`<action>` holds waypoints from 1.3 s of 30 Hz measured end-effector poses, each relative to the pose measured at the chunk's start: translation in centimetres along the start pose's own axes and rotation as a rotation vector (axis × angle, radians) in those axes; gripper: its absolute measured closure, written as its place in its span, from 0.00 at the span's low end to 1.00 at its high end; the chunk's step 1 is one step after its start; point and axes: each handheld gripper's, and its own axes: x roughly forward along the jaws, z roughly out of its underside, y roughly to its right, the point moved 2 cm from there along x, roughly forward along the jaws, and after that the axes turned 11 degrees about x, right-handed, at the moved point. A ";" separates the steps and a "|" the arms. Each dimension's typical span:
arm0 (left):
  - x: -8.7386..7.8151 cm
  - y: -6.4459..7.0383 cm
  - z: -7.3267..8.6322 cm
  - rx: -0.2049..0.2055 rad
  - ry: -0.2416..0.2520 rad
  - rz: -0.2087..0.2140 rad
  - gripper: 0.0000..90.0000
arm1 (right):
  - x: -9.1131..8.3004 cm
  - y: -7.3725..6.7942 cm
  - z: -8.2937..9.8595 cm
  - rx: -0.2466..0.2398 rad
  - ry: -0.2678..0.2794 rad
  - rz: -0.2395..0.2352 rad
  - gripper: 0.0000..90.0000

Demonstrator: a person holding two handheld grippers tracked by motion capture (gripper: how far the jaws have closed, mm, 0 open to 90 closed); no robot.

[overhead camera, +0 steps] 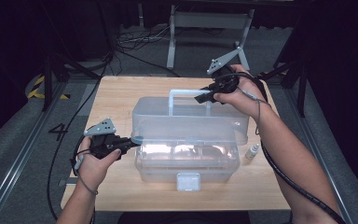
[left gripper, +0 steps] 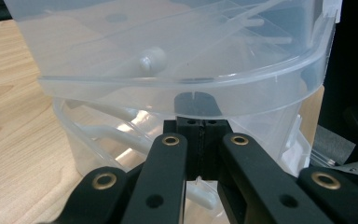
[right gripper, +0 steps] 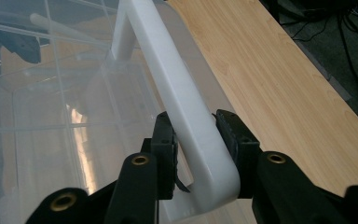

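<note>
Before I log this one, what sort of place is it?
Probably a lab or recording booth rather than a home: a small wooden table stands alone on grey carpet, with black curtains around it, loose cables on the floor and hazard tape at the left. Two grippers work a clear box.

Your left gripper [overhead camera: 133, 140] sits hard against the clear box [overhead camera: 186, 163] at its left end, jaws pressed together under the lid [overhead camera: 191, 122] rim, so no room lies ahead there. Your right gripper [overhead camera: 204, 96] has the white handle [overhead camera: 182, 93] between its jaws. The raised lid blocks the middle of the table [overhead camera: 116, 93]. The small bottle [overhead camera: 252, 153] stands just beside the box's right end, narrowing that side. Bare wood lies left, behind and in front.
</note>
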 end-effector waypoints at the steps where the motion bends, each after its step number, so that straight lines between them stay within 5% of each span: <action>1: 0.0 0.0 0.0 0.000 0.001 0.000 1.00 | 0.0 0.0 0.0 -0.002 0.000 0.003 0.75; 6: -0.2 0.1 -0.1 0.004 -0.004 0.004 1.00 | 0.1 -0.6 -0.1 -0.029 0.016 0.020 0.55; 10: -0.4 0.2 -0.2 0.006 0.001 0.003 1.00 | -0.5 -0.8 -0.4 -0.021 0.059 0.020 0.51; 23: -0.5 0.1 -0.6 0.021 -0.008 -0.004 1.00 | -4.5 -1.3 0.5 0.030 0.167 0.049 0.54; 39: 0.3 -0.2 -1.4 0.027 -0.013 0.023 1.00 | -10.9 -2.9 6.6 0.115 0.246 0.091 0.63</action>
